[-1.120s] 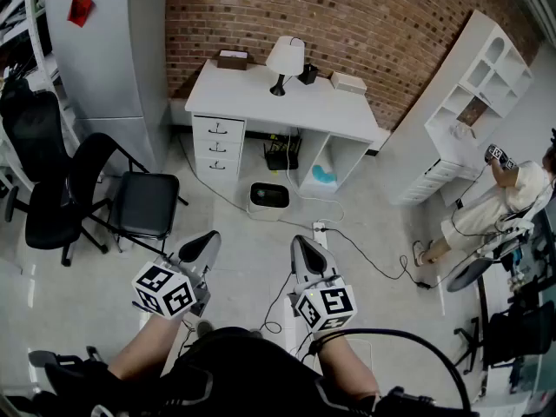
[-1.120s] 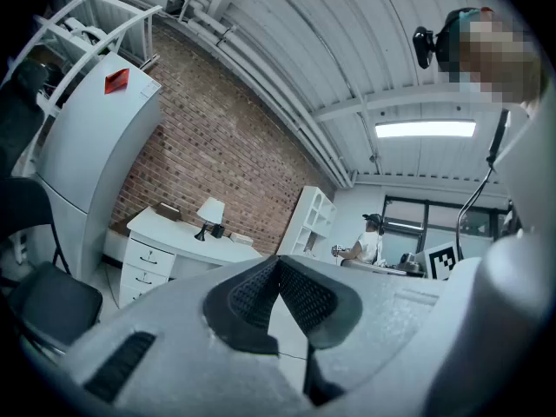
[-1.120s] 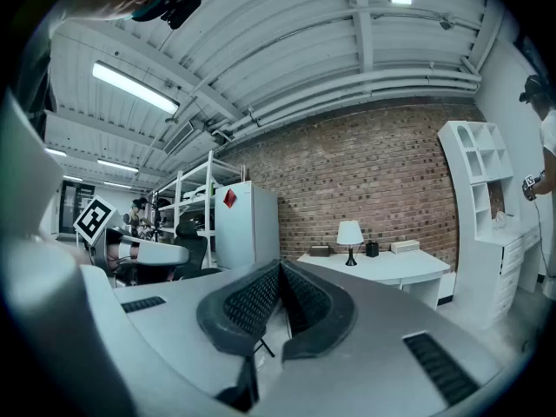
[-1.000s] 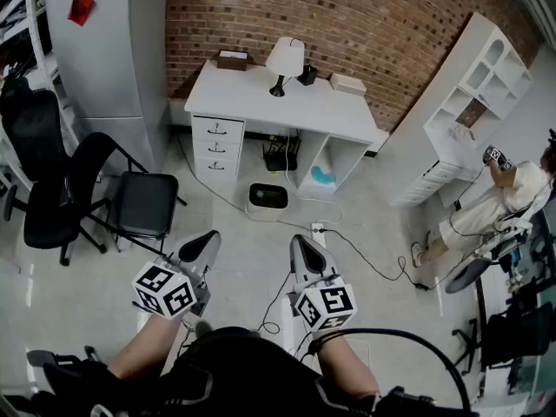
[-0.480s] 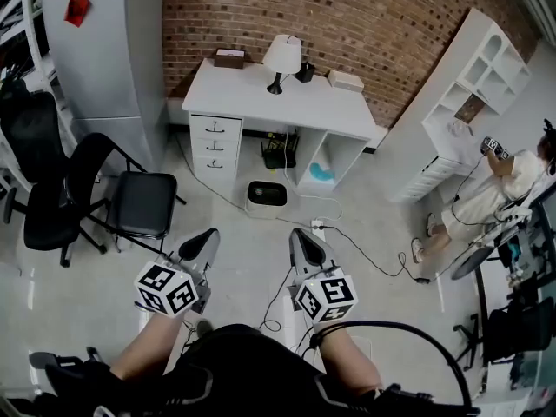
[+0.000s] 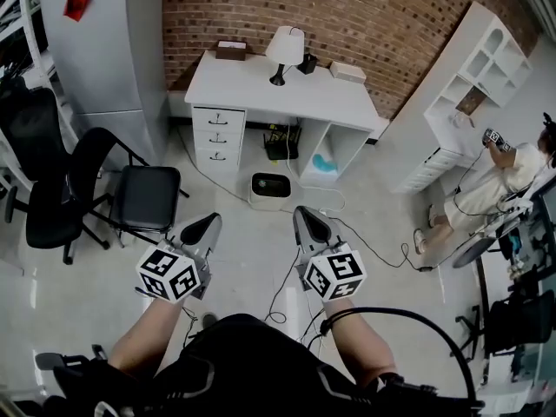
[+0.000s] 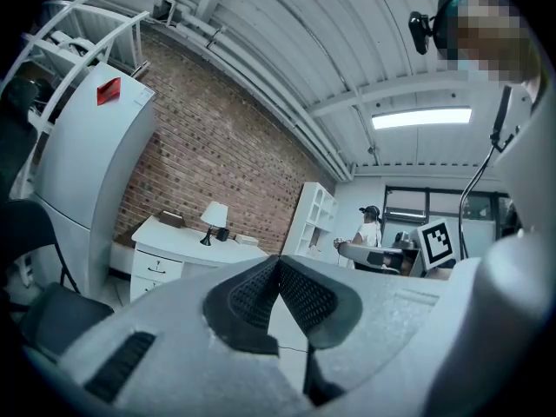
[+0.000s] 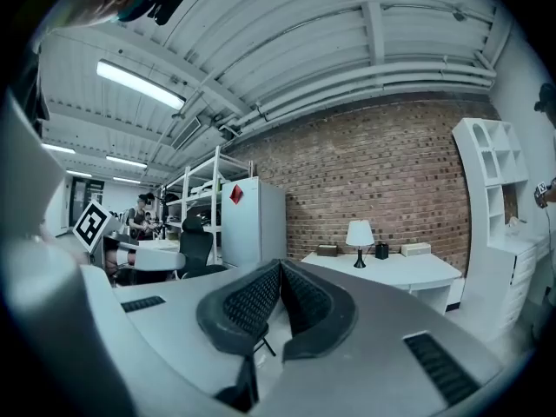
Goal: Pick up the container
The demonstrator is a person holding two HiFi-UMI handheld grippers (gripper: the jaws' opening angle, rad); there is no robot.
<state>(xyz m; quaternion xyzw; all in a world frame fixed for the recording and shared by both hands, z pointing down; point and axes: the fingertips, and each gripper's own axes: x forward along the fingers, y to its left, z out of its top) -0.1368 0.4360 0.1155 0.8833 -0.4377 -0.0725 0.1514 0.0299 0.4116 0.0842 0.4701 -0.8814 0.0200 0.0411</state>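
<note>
Change: left gripper (image 6: 211, 221) and right gripper (image 6: 303, 212) sit higher in the head view than a second ago, the right one more so. The white desk with three drawers (image 6: 261, 89) and the white squarish container with a dark top (image 6: 269, 188) have slid slightly down-frame.
Left gripper: jaws pressed together, with nothing between the ribbed black pads (image 7: 252, 289). Held out over the pale floor (image 6: 243, 259), pointing toward the desk.
Right gripper: jaws also closed tight and empty — the pads (image 8: 252, 302) meet along one line. It is about level with the left gripper, near it but not touching.
Container: on the floor just in front of the desk, below the edge of the drawer stack. It is ahead of the grippers, roughly between their lines and well apart from both — untouched.
Desk: stands against the red brick wall (image 6: 365, 7); a white-shaded table lamp with a dark stem (image 6: 285, 52) stands on it among a few small boxes.
Left side: tall grey cabinet with a red tag (image 6: 104, 59), black folding chair (image 6: 148, 200), black office chair (image 6: 43, 207).
Right side: white open-shelf unit (image 6: 473, 76), with a person in light clothes (image 6: 491, 194) beside it.
Floor: thin black cable (image 6: 369, 248) trails from the desk area toward the right.
</note>
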